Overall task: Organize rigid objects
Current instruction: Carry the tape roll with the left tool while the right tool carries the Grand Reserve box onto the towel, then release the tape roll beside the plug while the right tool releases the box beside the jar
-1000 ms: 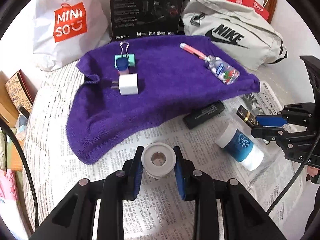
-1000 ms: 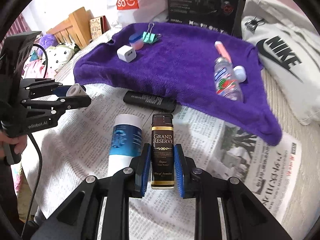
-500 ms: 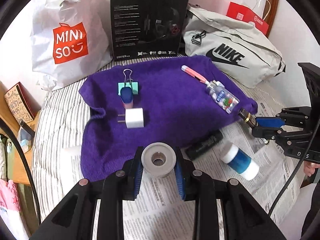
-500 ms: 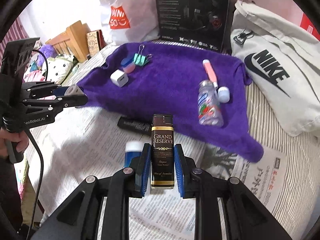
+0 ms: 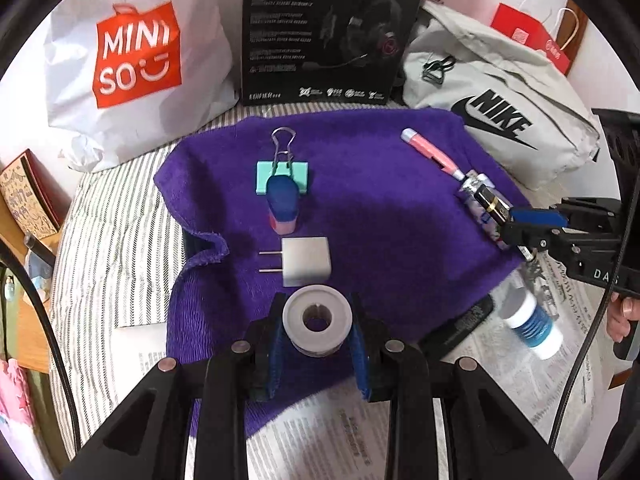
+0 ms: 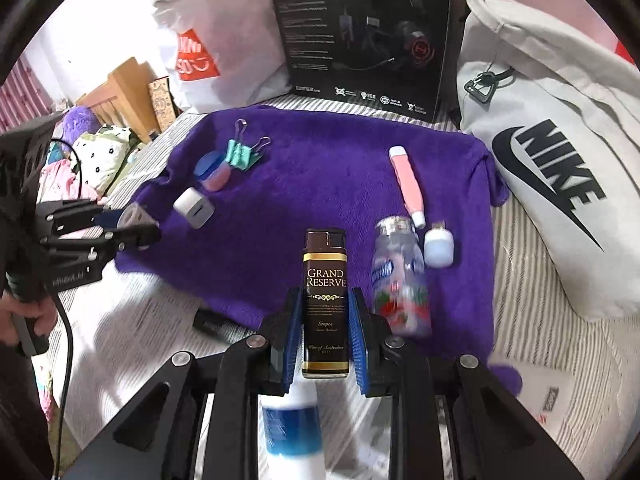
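My left gripper (image 5: 317, 342) is shut on a white tape roll (image 5: 317, 320), held over the near edge of the purple towel (image 5: 372, 208). My right gripper (image 6: 325, 328) is shut on a dark "Grand Reserve" lighter (image 6: 325, 300), held upright above the towel's (image 6: 320, 184) front edge. On the towel lie a white charger plug (image 5: 306, 262), a blue-capped pink jar (image 5: 283, 206), a teal binder clip (image 5: 282, 174), a pink tube (image 5: 434, 154), a clear candy bottle (image 6: 400, 280) and a small white-blue cap (image 6: 438, 246).
A blue-and-white bottle (image 5: 534, 326) and a black bar (image 5: 460, 322) lie on newspaper (image 5: 348, 436) right of the towel. A Miniso bag (image 5: 132, 52), a black headset box (image 5: 328, 28) and a grey Nike bag (image 5: 496, 116) stand behind.
Both grippers have moved forward from the newspaper toward the towel, carrying the tape roll and the lighter. The towel objects now appear closer.
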